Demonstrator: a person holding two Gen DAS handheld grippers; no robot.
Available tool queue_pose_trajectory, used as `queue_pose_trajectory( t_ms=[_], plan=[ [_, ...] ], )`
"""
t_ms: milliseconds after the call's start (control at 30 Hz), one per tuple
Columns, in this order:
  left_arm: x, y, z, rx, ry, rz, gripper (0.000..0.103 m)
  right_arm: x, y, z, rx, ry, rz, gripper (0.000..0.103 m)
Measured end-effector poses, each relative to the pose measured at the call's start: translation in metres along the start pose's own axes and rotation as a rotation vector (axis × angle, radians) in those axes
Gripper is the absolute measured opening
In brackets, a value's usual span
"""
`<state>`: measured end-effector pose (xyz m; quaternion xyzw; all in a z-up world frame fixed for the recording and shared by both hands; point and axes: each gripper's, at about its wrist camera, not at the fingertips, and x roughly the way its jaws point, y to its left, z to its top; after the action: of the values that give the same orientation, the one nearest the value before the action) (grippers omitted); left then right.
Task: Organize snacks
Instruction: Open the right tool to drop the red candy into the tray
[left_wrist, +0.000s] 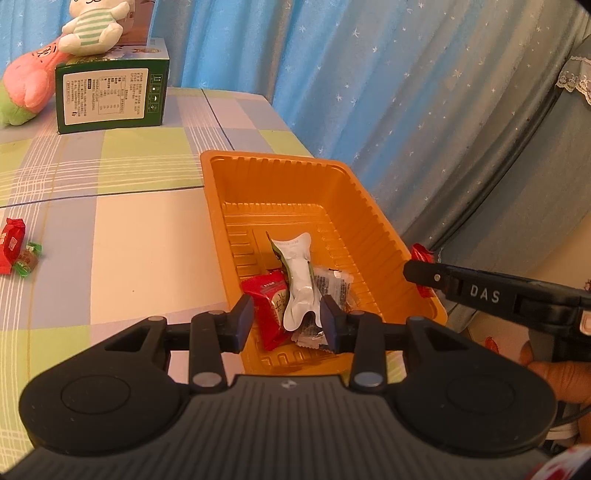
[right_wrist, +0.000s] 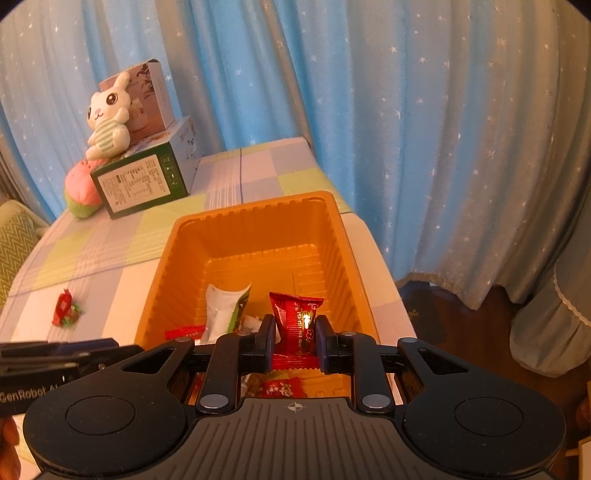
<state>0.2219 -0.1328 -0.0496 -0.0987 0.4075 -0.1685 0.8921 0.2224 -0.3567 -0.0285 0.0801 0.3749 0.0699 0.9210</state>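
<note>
An orange plastic tray (left_wrist: 354, 192) sits at the table's right edge and holds a white-green packet (left_wrist: 299, 280), a red packet (left_wrist: 269, 295) and a clear-wrapped snack (left_wrist: 332, 284). My left gripper (left_wrist: 287, 321) is open and empty above the tray's near end. My right gripper (right_wrist: 295, 343) is shut on a red snack packet (right_wrist: 295, 314) and holds it over the tray (right_wrist: 258, 229). The right gripper also shows in the left wrist view (left_wrist: 421, 275) at the tray's right rim. A red packet and a green candy (left_wrist: 18, 251) lie on the table to the left.
A green box (left_wrist: 110, 96) with a plush rabbit (left_wrist: 92, 29) on top and a pink plush (left_wrist: 29, 81) beside it stand at the table's far end. Blue star curtains (left_wrist: 369, 74) hang behind. The table edge drops off right of the tray.
</note>
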Motion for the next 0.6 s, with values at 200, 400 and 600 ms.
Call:
queue_pose_trajectory(
  t_ms=[200, 400, 600],
  plan=[
    [-0.006, 0.004, 0.001, -0.014, -0.012, -0.002, 0.038, 0.003, -0.010, 0.003, 0.082, -0.012, 0.038, 0.065],
    [-0.019, 0.007, -0.002, -0.026, -0.022, 0.004, 0.039, -0.011, -0.020, -0.002, 0.126, -0.014, 0.024, 0.066],
    [-0.041, 0.005, -0.010, -0.034, -0.041, 0.011, 0.041, -0.040, -0.017, -0.007, 0.148, -0.031, 0.024, 0.066]
  ],
)
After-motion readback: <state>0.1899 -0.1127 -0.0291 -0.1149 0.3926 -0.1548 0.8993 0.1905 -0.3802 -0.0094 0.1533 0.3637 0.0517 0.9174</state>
